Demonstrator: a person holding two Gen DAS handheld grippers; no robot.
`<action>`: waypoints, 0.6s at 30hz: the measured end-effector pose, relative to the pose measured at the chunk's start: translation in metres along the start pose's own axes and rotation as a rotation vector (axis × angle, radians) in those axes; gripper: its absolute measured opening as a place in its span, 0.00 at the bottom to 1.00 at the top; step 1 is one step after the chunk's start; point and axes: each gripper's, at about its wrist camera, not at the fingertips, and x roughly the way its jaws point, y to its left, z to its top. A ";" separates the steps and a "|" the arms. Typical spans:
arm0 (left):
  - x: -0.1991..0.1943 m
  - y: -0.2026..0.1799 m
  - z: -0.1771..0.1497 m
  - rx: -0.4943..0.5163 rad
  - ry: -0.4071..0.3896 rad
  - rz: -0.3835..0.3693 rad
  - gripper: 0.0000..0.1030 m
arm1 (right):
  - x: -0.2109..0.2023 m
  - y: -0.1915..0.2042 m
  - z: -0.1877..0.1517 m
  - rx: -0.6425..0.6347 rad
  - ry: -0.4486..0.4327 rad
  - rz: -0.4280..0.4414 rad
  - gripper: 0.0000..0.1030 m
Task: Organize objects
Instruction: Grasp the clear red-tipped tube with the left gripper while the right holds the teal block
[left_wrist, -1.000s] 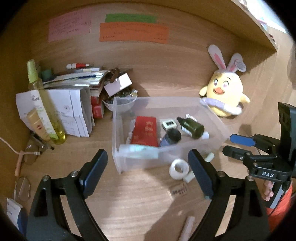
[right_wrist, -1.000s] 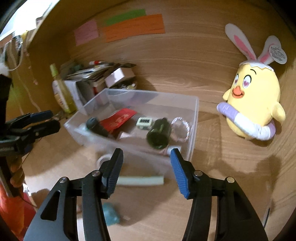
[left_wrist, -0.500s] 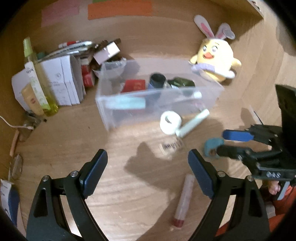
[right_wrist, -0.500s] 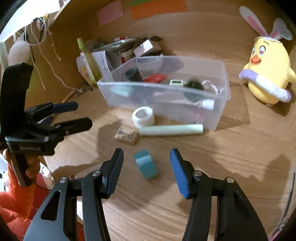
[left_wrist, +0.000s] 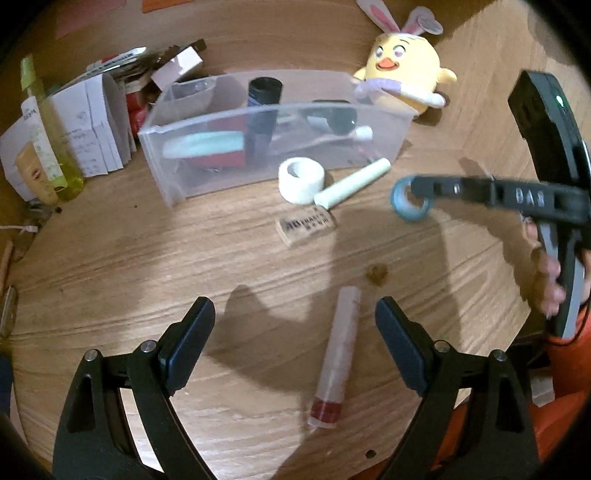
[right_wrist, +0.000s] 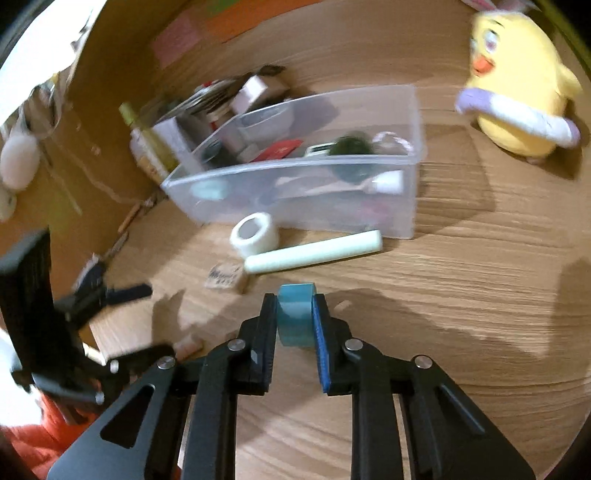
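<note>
My right gripper (right_wrist: 295, 314) is shut on a teal tape roll (right_wrist: 295, 314), also seen in the left wrist view (left_wrist: 408, 201) just above the desk. A clear plastic bin (left_wrist: 177, 162) holding several small items stands behind. In front of it lie a white tape roll (left_wrist: 301, 177), a pale green tube (left_wrist: 352, 182) and an eraser (left_wrist: 306, 225). My left gripper (left_wrist: 295, 343) is open and empty above a clear tube with a red cap (left_wrist: 336, 365). The bin (right_wrist: 406, 206) also shows in the right wrist view.
A yellow plush chick (left_wrist: 404, 79) sits at the back right. Boxes, papers and a yellow spray bottle (left_wrist: 48, 129) crowd the back left. A small brown crumb (left_wrist: 376, 273) lies on the wooden desk (left_wrist: 147, 266).
My right gripper has closed on the teal tape roll that lay between its fingers. My left gripper has drawn back from the bin, so the red-capped tube now lies between its fingers.
</note>
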 end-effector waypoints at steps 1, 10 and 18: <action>0.001 -0.001 -0.001 0.005 0.001 0.000 0.85 | -0.001 -0.003 0.001 0.006 -0.003 -0.007 0.16; 0.002 -0.011 -0.009 0.059 -0.013 0.016 0.27 | -0.009 -0.014 0.007 0.000 -0.034 -0.116 0.16; 0.001 -0.001 -0.007 0.030 -0.030 0.047 0.14 | -0.016 -0.006 0.012 -0.021 -0.069 -0.112 0.16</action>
